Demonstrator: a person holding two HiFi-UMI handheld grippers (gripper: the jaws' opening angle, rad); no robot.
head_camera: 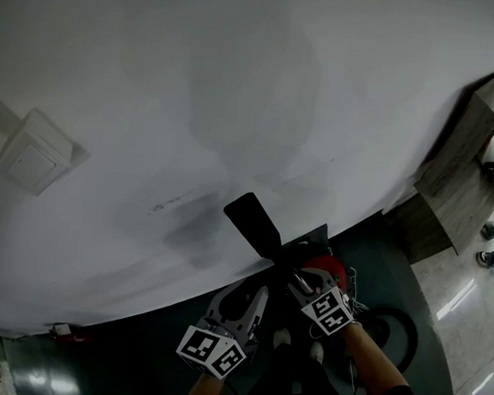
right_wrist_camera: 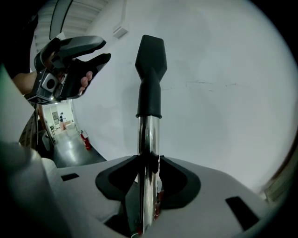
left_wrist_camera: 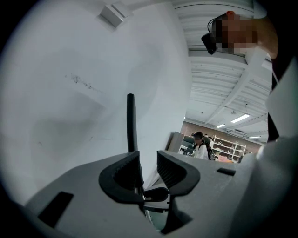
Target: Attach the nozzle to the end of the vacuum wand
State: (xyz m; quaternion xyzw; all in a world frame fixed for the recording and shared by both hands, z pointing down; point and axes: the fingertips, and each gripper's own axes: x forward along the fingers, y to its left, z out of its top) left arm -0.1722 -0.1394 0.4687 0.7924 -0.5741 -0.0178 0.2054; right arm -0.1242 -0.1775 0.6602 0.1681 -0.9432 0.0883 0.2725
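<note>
The black flat nozzle sits on the tip of the chrome vacuum wand, its collar over the tube end, and points up at the white wall. My right gripper is shut on the wand below the collar, with the pads pressing both sides of the tube. My left gripper is just left of it and apart from the nozzle. In the right gripper view the left gripper hangs at the upper left, open, with nothing between its pads. The left gripper view shows the nozzle edge-on beyond the left gripper. A red vacuum body shows behind my right hand.
A white wall fills most of the view, with a switch box at the left. A wooden cabinet stands at the right, with people beyond it. A fire extinguisher stands on the dark floor. A person is far off by shelves.
</note>
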